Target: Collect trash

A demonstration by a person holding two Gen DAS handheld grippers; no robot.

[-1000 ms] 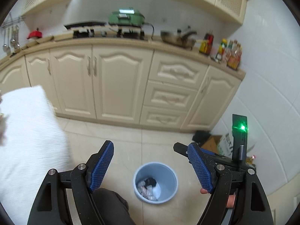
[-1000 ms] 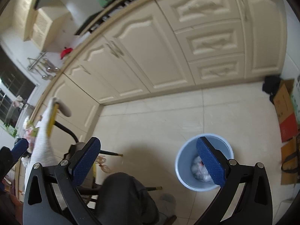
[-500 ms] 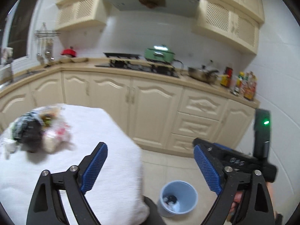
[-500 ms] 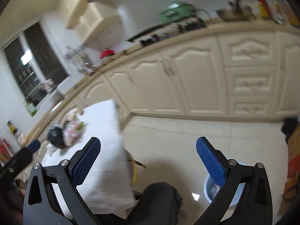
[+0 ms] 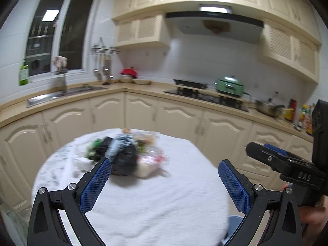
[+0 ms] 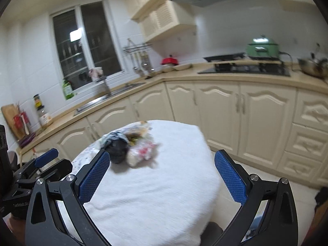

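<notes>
1. Left hand-held gripper (image 5: pixel 165 182) and right hand-held gripper (image 6: pixel 162 174): textured blue pads spread wide, empty.
2. Trash (image 5: pixel 125 155): crumpled black and clear plastic bags heaped on the desk's (image 5: pixel 164 209) far side, on fuzzy white cloth.

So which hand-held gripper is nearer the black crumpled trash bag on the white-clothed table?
Left, narrowly. The left hand-held gripper has its left finger beside the black crumpled trash bag; the right hand-held gripper sits farther right, both open and short of it.
</notes>
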